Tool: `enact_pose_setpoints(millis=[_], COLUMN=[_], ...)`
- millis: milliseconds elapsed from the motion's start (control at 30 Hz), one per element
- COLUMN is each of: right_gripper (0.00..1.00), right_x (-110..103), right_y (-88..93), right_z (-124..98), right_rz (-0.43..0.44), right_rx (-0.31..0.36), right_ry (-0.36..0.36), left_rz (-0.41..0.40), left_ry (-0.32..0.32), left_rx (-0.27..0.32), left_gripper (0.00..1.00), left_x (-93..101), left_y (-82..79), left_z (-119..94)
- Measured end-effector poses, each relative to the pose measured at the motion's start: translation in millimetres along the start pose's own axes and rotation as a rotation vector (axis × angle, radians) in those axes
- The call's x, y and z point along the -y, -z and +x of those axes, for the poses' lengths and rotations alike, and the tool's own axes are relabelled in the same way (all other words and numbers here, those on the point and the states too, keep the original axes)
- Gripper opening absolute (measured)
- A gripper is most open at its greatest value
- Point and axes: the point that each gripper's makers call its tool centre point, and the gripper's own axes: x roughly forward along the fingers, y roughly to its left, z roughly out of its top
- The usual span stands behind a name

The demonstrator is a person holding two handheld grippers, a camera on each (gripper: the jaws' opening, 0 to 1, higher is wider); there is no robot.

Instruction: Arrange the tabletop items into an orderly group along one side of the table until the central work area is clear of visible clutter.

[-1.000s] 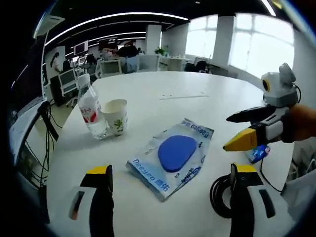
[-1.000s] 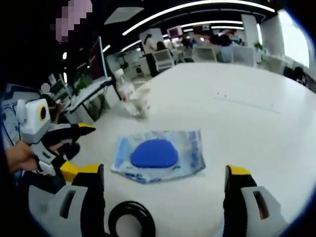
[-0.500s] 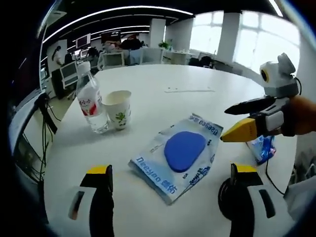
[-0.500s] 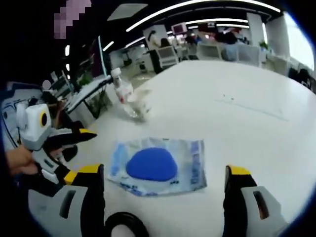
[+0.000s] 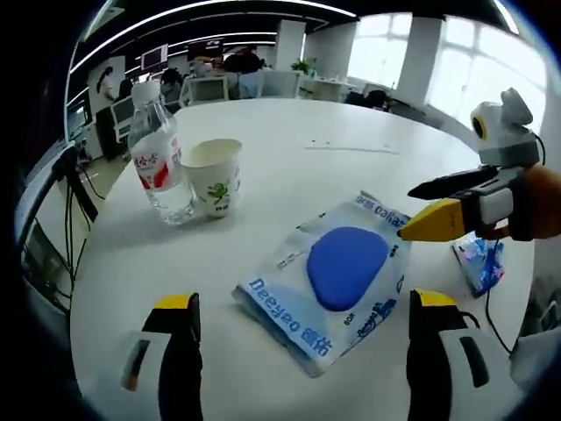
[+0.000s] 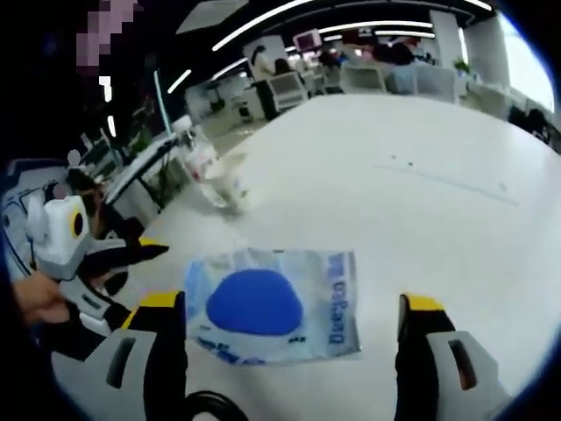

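Blue packet (image 5: 344,274) is seen mid-desk (image 5: 289,132), nearer than before; bottle (image 5: 160,164) and cup (image 5: 213,176) are grouped at one edge. Left claw (image 5: 302,351) and right claw (image 6: 285,351) are held wide open, empty; sorting is judged unstarted.

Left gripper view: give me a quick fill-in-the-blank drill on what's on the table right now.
1. The paper cup stands right beside the water ____.
2. The oval shape inside the clear packet is coloured ____.
3. Both jaws of the left hand-held gripper stand apart, so it is ____.
4. The right hand-held gripper hovers at the packet's far corner, holding ____.

Missing words: bottle; blue; open; nothing
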Motion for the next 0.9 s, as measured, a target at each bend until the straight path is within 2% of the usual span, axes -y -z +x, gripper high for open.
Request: enact_pose_setpoints(millis=[133, 200, 367, 700, 900], right_gripper=[0.97, 0.97, 0.93, 0.77, 0.70], right_x=[3.9, 4.6, 3.4, 11.7, 12.9], right_y=[3.2, 0.8, 3.6, 7.7, 10.1], right_z=[5.6, 8.8, 13.8, 20.4, 24.7], right_rz=[0.021, 0.048, 0.055, 0.122, 0.134], right_rx=[-0.011, 0.014, -0.004, -0.015, -0.025], right_ry=[-0.001, -0.008, -0.017, -0.012, -0.021], left_rz=[-0.017, -0.023, -0.018, -0.074, -0.051], left_ry=[0.006, 0.002, -0.006, -0.017, -0.014], left_rx=[-0.021, -0.025, -0.049, -0.041, -0.052], left_gripper=[0.98, 0.99, 0.98, 0.95, 0.93], left_x=[-1.1, -2.3, -4.0, -5.6, 0.0], left_y=[5.6, 7.6, 13.9, 13.7, 16.7], left_z=[6.4, 9.0, 14.0, 23.7, 26.5])
